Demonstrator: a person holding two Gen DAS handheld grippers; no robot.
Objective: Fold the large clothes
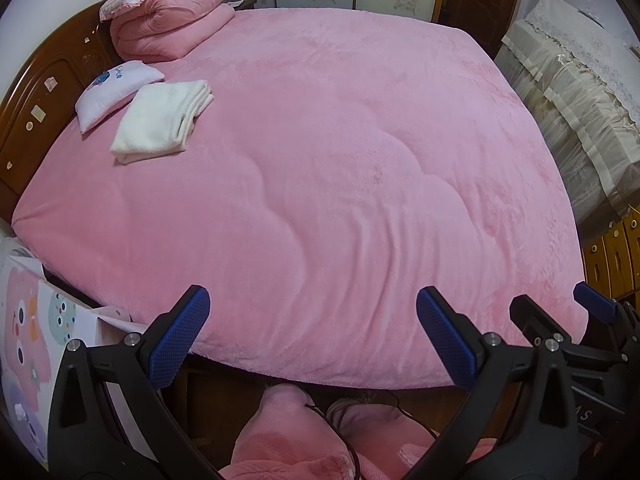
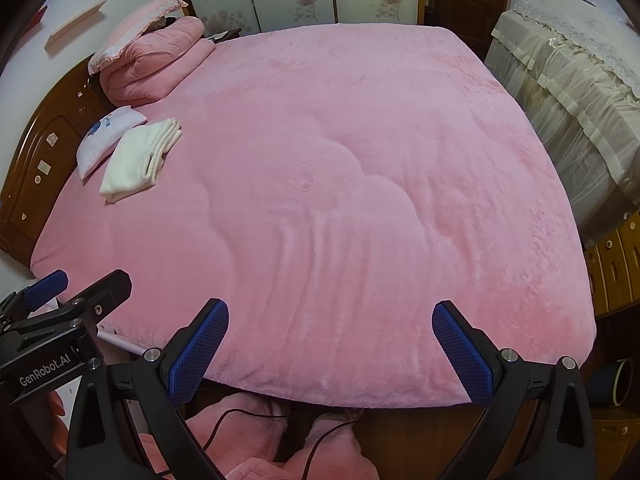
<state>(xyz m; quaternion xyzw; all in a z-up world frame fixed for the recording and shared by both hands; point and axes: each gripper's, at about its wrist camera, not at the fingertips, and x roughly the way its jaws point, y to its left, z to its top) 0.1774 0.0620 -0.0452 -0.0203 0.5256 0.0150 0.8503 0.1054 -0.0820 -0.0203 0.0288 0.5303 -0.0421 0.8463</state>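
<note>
Clothes: a white folded garment [image 1: 162, 122] lay near the headboard edge of the bed [image 1: 520, 208], already squared into a neat stack, apparently finished.
Neighbours: a small pillow [image 1: 116, 88] touched it; a folded pink quilt [image 1: 168, 20] sat in the far headboard corner.
Left gripper [image 1: 312, 336]: wide open, empty, above the foot edge.
Right gripper [image 2: 330, 352]: likewise spread, holding nothing, probably awaiting another garment.

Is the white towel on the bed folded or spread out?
Folded. The white towel lies as a compact rectangle with stacked layers at its edge, beside a small pillow.
</note>
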